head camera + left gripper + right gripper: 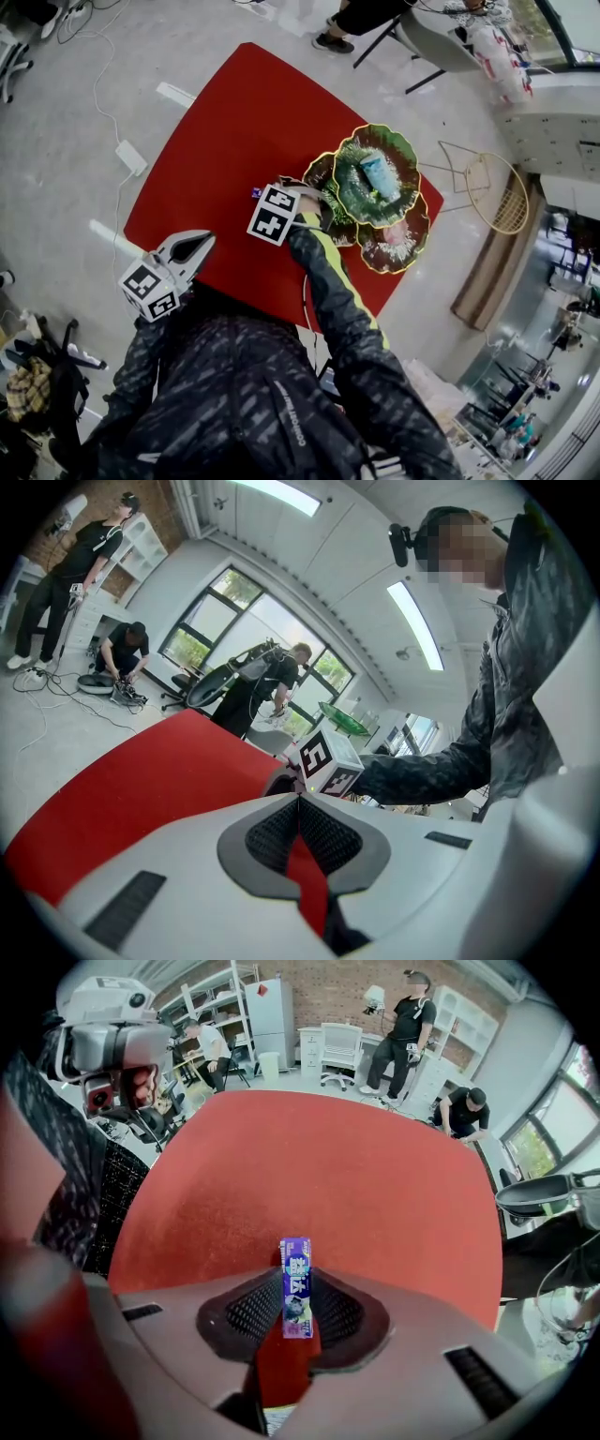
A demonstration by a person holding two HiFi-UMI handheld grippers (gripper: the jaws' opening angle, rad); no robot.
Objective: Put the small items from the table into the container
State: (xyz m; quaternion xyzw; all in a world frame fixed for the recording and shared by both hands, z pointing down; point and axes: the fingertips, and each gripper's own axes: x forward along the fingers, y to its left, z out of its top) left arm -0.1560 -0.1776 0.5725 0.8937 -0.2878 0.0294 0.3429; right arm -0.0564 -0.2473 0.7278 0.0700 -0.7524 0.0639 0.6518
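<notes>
Our right gripper points down at the red surface, its fingers clamped on a slim purple gum pack that stands upright between them. It is near the green leaf-shaped dishes, where a pale blue item lies. Our left gripper hangs at the surface's near edge, fingers together and empty.

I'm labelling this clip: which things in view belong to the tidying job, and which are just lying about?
Job: gum pack, pinched in the right gripper; leaf-shaped dishes; blue item already in them; red table.
Lying about: power strip and wire chair on the floor.
</notes>
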